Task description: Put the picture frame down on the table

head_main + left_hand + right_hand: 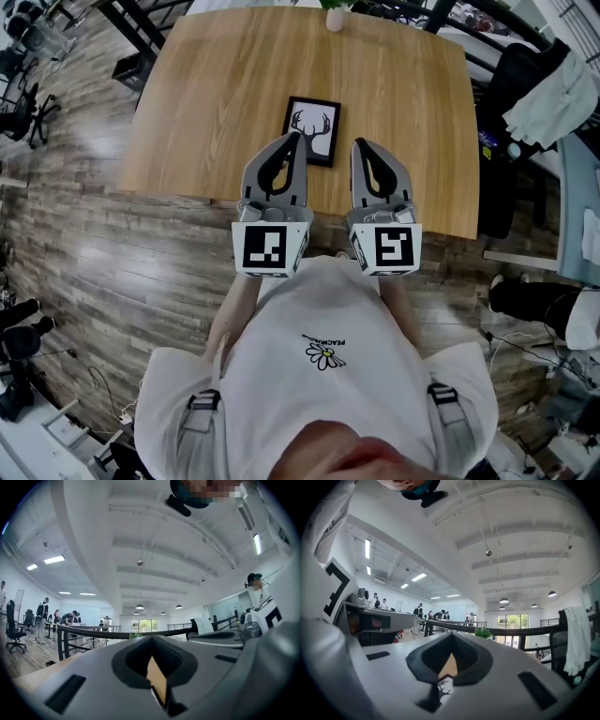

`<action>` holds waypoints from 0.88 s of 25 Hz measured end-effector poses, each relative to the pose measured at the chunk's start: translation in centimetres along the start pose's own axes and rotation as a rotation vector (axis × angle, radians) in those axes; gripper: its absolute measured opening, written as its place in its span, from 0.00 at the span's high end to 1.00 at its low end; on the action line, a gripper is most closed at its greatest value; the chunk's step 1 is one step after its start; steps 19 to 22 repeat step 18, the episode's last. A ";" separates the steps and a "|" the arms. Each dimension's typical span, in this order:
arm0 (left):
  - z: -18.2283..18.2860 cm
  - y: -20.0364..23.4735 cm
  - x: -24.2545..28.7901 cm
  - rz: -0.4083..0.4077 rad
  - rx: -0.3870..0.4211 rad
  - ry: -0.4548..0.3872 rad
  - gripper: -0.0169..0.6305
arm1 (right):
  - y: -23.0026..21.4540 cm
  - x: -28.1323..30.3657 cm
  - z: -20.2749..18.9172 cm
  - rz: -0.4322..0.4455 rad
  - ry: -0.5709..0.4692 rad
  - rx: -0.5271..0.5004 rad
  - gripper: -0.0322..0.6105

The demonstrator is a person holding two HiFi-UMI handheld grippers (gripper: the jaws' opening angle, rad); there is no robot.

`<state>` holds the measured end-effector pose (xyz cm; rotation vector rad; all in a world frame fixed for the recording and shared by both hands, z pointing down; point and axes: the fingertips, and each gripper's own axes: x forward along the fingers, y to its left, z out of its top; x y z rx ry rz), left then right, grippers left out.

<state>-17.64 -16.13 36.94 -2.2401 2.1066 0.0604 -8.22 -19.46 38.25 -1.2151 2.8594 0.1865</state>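
A black picture frame (312, 130) with a deer-antler print lies flat on the wooden table (216, 94), near its front edge. Both grippers hover side by side just in front of it, pointing away from me. My left gripper (294, 138) is shut and empty, its tip over the frame's left edge. My right gripper (358, 143) is also shut and empty, just right of the frame. Through the closed jaws in the right gripper view (452, 635) a bit of the antler print (443, 687) shows. The left gripper view (151, 638) shows only wood and the frame's corner (158, 699).
A small white vase with a plant (335, 16) stands at the table's far edge. A black chair draped with white cloth (548, 94) is at the right. A black railing (501, 631) runs beyond the table, with several people far off.
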 end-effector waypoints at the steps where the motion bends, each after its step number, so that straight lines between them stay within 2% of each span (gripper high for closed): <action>1: 0.1 0.3 -0.4 0.014 -0.001 -0.002 0.95 | 0.2 -0.1 0.0 0.004 -0.001 0.001 0.94; 11: 1.0 1.6 -2.9 0.081 -0.010 -0.020 0.95 | 0.8 -0.7 0.3 0.008 -0.012 0.003 0.94; 22: 0.6 2.3 -3.7 0.092 -0.022 -0.015 0.95 | 1.2 -1.1 0.1 -0.003 -0.009 0.002 0.94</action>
